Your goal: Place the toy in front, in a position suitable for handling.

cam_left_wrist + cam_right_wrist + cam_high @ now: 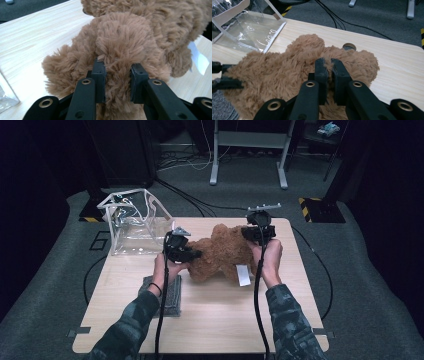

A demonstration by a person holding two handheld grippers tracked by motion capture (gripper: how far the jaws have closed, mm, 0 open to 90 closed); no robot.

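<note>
With both grippers pinching fur, I hold the brown teddy bear (222, 252) at mid-bench (210, 320): left gripper (192, 254) fingers clamp a limb, right gripper (257, 236) fingers nip its far side; clear bag (135, 222) lies left, nearer my left hand.

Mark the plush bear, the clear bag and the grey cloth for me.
plush bear (220, 252), high view, on the middle of its brown body.
clear bag (131, 227), high view, on its see-through front wall.
grey cloth (172, 296), high view, on the part right of the left forearm.
</note>
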